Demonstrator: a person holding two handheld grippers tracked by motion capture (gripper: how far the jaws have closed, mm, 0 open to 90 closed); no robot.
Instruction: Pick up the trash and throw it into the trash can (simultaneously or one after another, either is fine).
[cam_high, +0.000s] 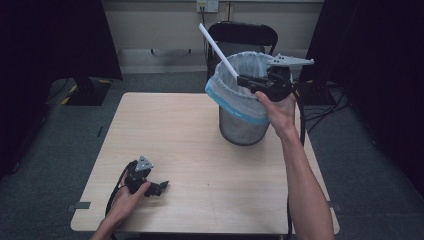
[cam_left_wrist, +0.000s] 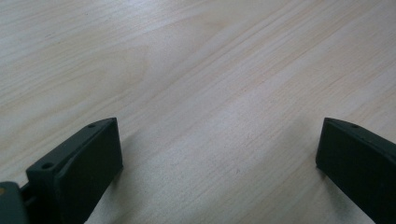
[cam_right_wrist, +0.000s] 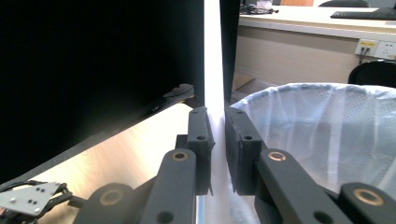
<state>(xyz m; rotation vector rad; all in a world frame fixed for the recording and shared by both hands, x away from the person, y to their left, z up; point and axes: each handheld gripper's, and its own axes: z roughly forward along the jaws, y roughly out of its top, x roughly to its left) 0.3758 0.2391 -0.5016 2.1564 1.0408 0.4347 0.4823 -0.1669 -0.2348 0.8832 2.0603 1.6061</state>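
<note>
Holding a long white strip (cam_high: 217, 49) over the mesh wastebasket (cam_high: 243, 125), the right gripper (cam_high: 243, 80) has its jaws clamped tight on the strip's lower end, at the basket's rim. The strip slants up and away to the left in the high view, most of its length outside the basket. In the right gripper view it runs straight up between the two black pads (cam_right_wrist: 241, 140).

Risks, as judgement: the strip is long and gripped at one end, so if let go at this angle it could tip over the rim and land on the table (cam_high: 190, 150) or floor rather than drop inside. It could also snag the loose liner (cam_high: 227, 92) and drag it off the rim. The basket looks light and stands near the table's far right part; a knock from the hand could shove or topple it.

Materials: the strip is flat, thin, stiff-looking, plain white, could be plastic or card, can't tell. The wastebasket is round grey metal mesh, tapering down. The liner is thin translucent white film with a blue band folded over the rim, crinkled. The table is pale wood-grain laminate, smooth.

The left gripper (cam_high: 161, 187) rests on the table at the near left corner, jaws spread wide with nothing between them, bare tabletop in its own view.
</note>
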